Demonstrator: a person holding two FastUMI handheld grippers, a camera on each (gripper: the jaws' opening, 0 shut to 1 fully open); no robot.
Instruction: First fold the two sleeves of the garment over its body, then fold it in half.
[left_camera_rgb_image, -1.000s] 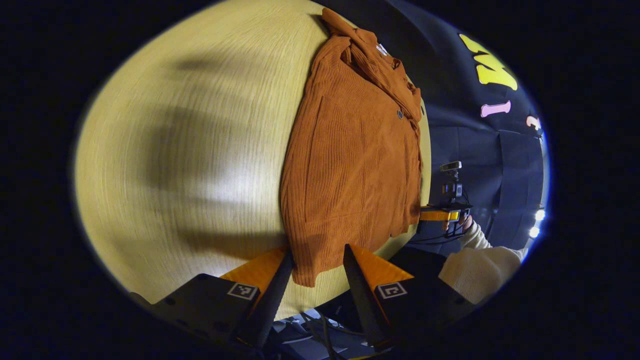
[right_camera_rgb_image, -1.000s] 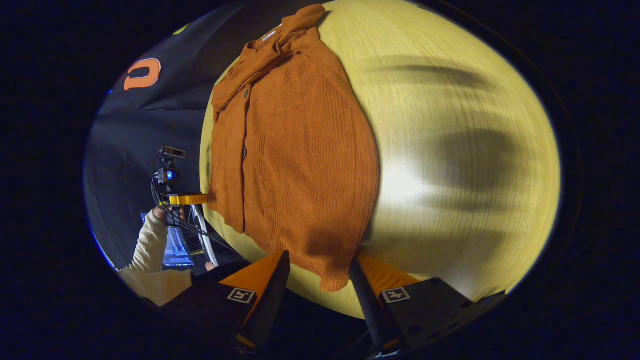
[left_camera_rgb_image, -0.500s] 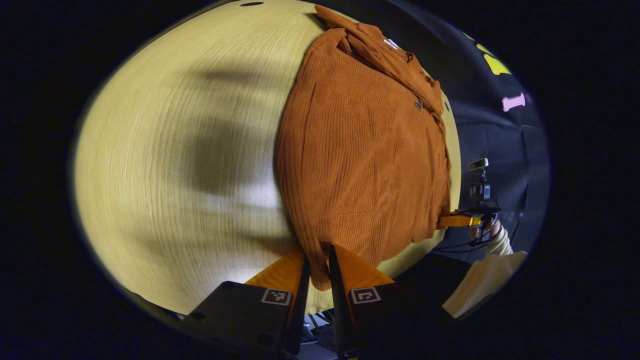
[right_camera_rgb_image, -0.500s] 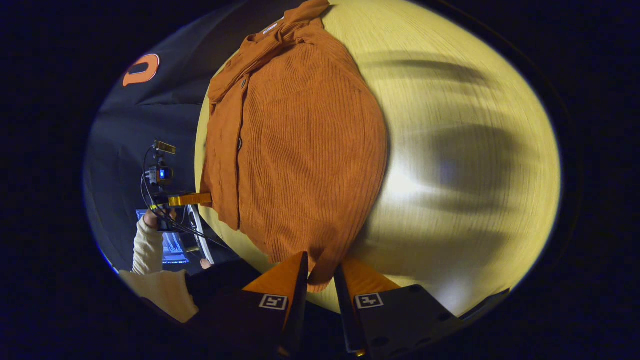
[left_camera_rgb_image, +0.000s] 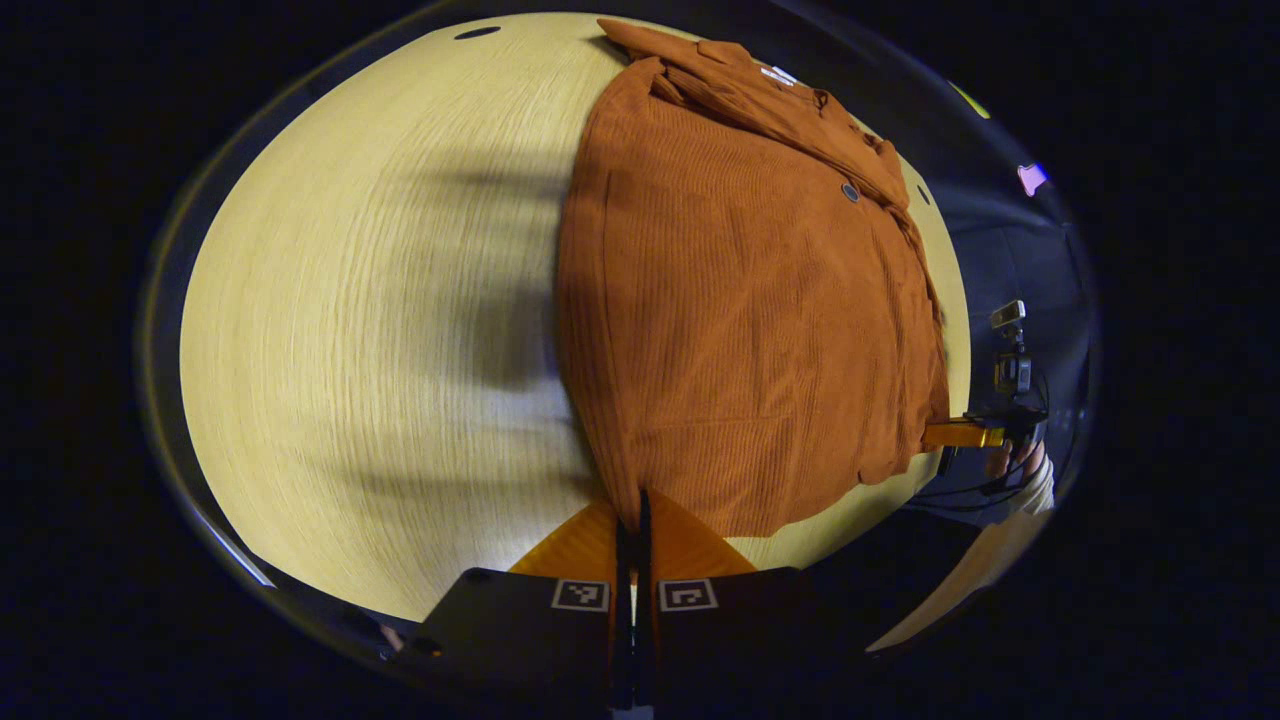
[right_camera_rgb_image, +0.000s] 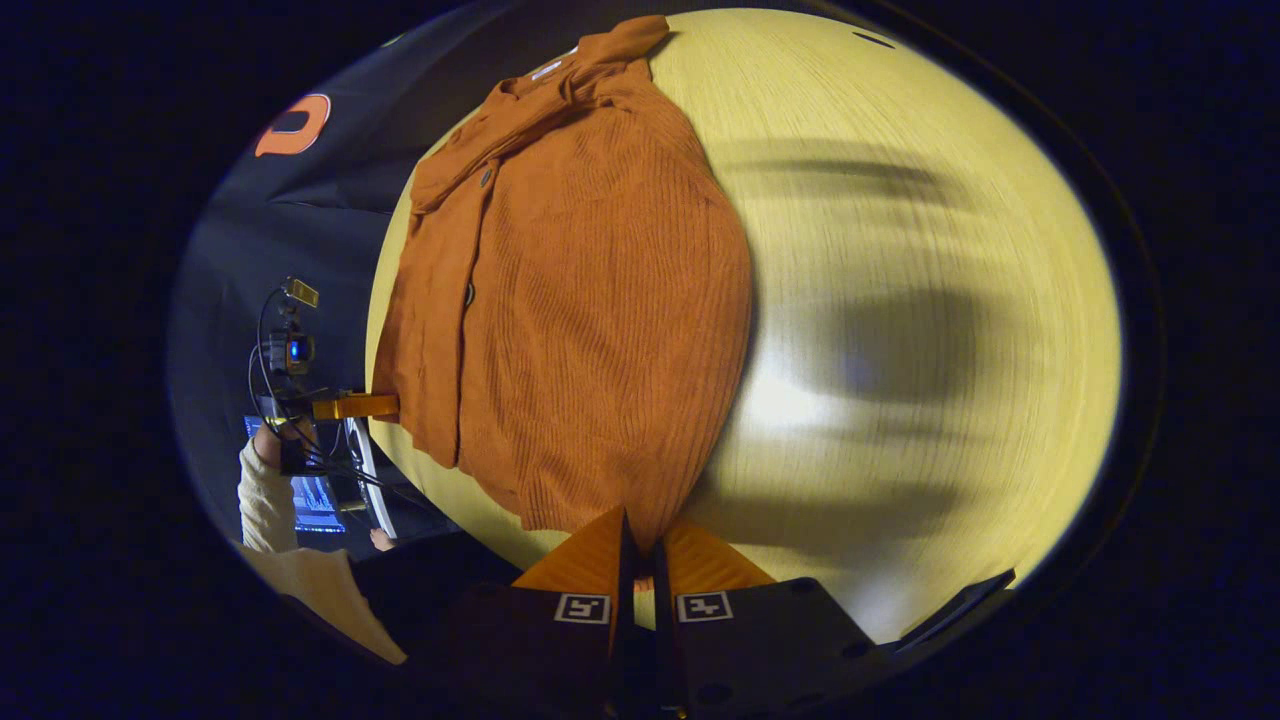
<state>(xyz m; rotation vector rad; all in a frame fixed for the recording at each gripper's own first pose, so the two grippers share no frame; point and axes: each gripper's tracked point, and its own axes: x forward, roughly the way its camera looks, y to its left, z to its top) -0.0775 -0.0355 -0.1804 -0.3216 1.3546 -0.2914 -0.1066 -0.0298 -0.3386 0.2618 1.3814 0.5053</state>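
On the pale wooden table (left_camera_rgb_image: 330, 330), seen from the left gripper view, the rust corduroy garment (left_camera_rgb_image: 740, 300) is lying flat while the left gripper (left_camera_rgb_image: 632, 510) is pinching its near hem corner, jaws closed on the cloth. From the right gripper view, the right gripper (right_camera_rgb_image: 640, 530) is clamping the garment's other hem corner, jaws nearly together.

Left gripper (left_camera_rgb_image: 632, 510) fingers pinched together on near hem corner of the garment (left_camera_rgb_image: 740, 300), which lies flat on the table (left_camera_rgb_image: 350, 300). Other gripper (left_camera_rgb_image: 960, 434) at hem's right corner, held by a hand (left_camera_rgb_image: 1015, 462).
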